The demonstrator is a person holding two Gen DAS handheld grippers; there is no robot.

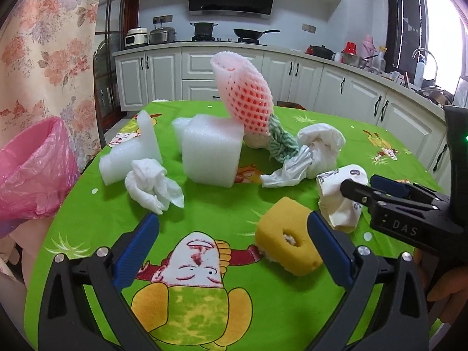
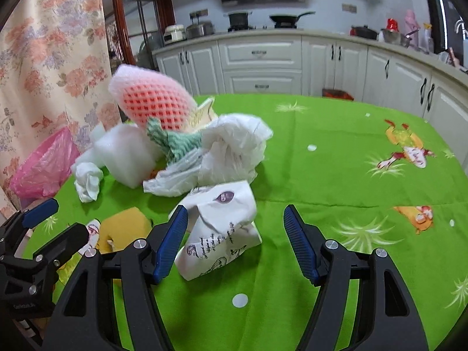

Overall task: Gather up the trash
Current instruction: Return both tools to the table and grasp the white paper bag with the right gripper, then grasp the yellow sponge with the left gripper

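Note:
Trash lies on a green cartoon tablecloth (image 1: 96,228). A yellow sponge with a hole (image 1: 288,235) lies between my left gripper's (image 1: 234,239) open fingers, against the right one. A printed white paper bag (image 2: 222,228) stands between my right gripper's (image 2: 234,239) open fingers, touching the left pad. Behind are white foam blocks (image 1: 210,153), a crumpled tissue (image 1: 152,182), a white plastic bag (image 1: 316,149), a green-white cloth (image 1: 280,140) and a pink foam fruit net (image 1: 245,99). A bin with a pink bag liner (image 1: 32,172) stands off the table's left edge.
The right gripper (image 1: 359,188) reaches in from the right in the left wrist view. A floral curtain (image 1: 44,46) hangs at left. White kitchen cabinets (image 1: 248,70) and a stove run behind the table. A chair back (image 2: 336,93) shows at the far edge.

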